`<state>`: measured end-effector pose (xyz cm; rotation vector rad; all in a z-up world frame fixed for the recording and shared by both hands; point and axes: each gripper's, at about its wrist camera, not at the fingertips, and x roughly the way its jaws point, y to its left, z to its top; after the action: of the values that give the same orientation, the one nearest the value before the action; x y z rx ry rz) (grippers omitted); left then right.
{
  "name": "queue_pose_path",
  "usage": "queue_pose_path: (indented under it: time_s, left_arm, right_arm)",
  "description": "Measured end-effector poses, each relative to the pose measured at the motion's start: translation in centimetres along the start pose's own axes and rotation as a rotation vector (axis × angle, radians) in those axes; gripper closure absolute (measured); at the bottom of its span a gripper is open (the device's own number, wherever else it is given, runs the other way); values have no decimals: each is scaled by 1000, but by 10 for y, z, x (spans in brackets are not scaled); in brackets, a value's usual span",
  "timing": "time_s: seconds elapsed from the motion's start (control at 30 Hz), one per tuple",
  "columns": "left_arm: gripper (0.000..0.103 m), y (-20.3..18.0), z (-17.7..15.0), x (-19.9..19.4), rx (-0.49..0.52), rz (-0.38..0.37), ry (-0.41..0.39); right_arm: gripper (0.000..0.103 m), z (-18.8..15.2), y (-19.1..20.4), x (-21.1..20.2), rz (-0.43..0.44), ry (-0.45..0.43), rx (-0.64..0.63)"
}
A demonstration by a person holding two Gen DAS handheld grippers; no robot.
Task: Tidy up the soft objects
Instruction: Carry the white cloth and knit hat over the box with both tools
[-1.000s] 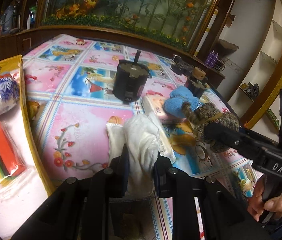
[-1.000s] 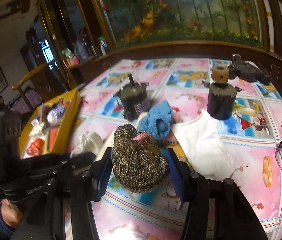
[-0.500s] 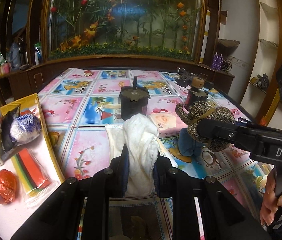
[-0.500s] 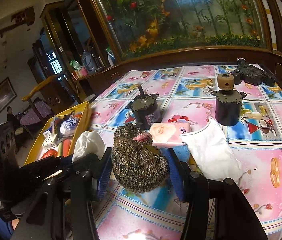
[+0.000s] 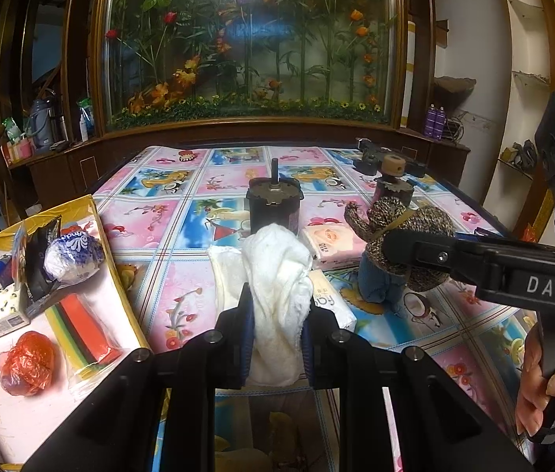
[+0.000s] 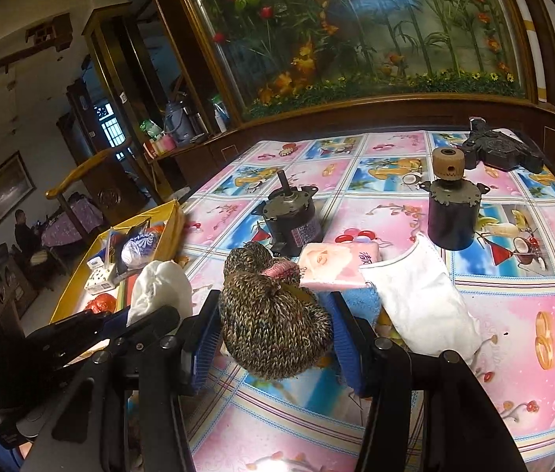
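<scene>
Two soft things are lifted above the cartoon-printed pink and blue tablecloth [image 5: 159,236], one in each gripper. The left gripper [image 5: 277,306] is clamped tight on a crumpled white cloth [image 5: 277,275], which bulges up past the black fingers. The right gripper [image 6: 273,326] squeezes a brown-and-tan marled knitted hat [image 6: 273,326] between its blue-padded fingers, part way closed around the bulk of it. To the left lies a yellow-rimmed shallow tray [image 5: 118,271] holding a red crumpled plastic bag [image 5: 27,369], a rainbow-striped packet [image 5: 80,334], a blue-and-white patterned bundle [image 5: 72,255] and a small white box [image 5: 2,314]. Farther back on the cloth stand two dark cylindrical motors [image 6: 293,220], the right-hand one topped by a tan wheel. A pink rose-printed tissue pack [image 6: 336,263] rests just beyond the hat, a flat white fabric pouch [image 6: 419,303] to its right, and a blue fuzzy item [image 6: 360,299] peeks out below the tissue pack. A hand [image 5: 544,381] grips the right tool's handle.
</scene>
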<state>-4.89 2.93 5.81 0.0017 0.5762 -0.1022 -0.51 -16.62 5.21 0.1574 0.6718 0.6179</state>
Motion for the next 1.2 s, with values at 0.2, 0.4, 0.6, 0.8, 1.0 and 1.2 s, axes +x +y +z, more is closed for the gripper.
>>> queue_pose_path:
  time_s: [0.2, 0.4, 0.6, 0.8, 1.0, 1.2]
  left_arm:
    - [84, 2, -1, -1, -18, -27, 20]
    - [84, 18, 0, 1, -105, -104, 47]
    - [84, 22, 3, -1, -114, -78, 35]
    - [84, 19, 5, -6, -90, -35, 24]
    - [84, 24, 7, -17, -85, -6, 1]
    - [84, 37, 10, -33, -103, 10, -31]
  right_arm:
    - [46, -1, -1, 0, -4, -1, 7]
    - [46, 0, -2, -1, 1, -7, 8]
    - [46, 0, -1, -2, 10, -10, 5]
    - [46, 0, -1, -2, 23, -11, 6]
    - [46, -1, 2, 1, 35, -10, -1]
    - [46, -5, 15, 9, 49, 9, -19]
